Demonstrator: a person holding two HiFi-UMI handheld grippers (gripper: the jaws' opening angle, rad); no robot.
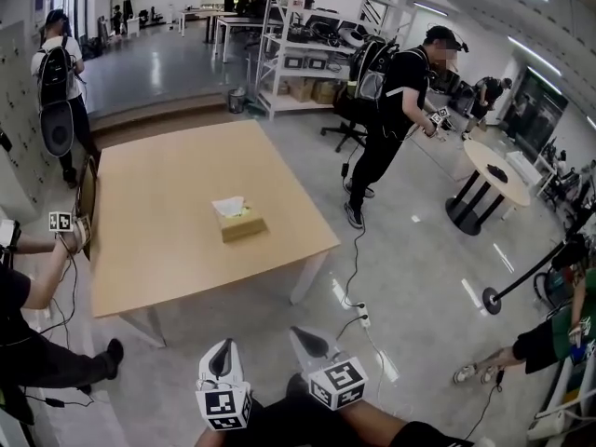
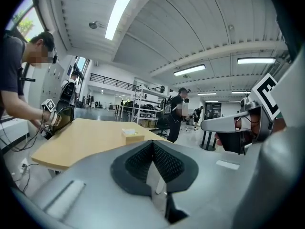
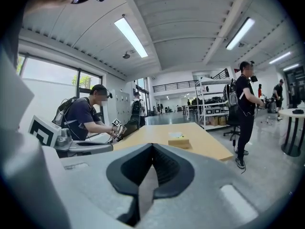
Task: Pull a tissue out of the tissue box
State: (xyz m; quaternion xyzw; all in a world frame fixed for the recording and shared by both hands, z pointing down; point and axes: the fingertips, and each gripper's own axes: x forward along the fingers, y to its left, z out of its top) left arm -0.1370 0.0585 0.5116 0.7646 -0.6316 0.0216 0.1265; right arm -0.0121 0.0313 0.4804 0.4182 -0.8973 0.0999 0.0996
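Note:
A tan tissue box stands near the right edge of the wooden table, with a white tissue sticking out of its top. Both grippers hover over the floor in front of the table, well short of the box and pointing toward it. My left gripper has its dark pads meeting, nothing between them. My right gripper is likewise shut and empty. Each gripper shows at the edge of the other's view.
A seated person at the table's left holds another gripper. A person with a backpack stands beyond the right corner. Cables and a power strip lie on the floor; a round table and shelves stand farther off.

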